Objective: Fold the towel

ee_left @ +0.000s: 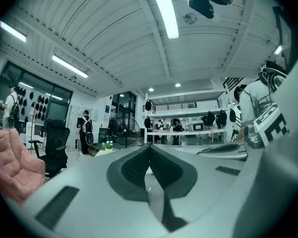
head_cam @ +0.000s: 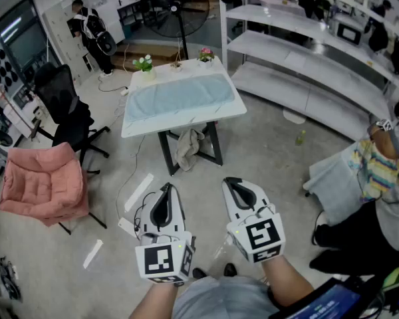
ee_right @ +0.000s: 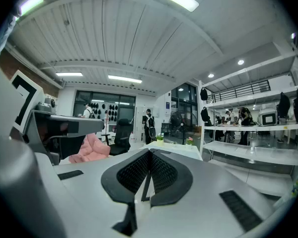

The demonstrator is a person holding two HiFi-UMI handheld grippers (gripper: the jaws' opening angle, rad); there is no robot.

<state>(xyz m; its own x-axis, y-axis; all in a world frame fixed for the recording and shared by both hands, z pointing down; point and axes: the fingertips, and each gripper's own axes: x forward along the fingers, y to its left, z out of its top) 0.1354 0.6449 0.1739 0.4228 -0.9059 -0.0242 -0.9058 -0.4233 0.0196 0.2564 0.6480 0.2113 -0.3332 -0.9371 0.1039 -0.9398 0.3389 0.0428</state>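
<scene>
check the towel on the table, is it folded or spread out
Spread out: the light blue towel lies flat over most of the white table, with no doubled layer visible in the head view.

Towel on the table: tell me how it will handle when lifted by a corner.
The towel lies flat across the white table, so it is probably floppy and would droop from a lifted corner. It looks thin, so likely light. Pushed, it may bunch up.

Pale blue towel lies spread flat across the white table.
</scene>
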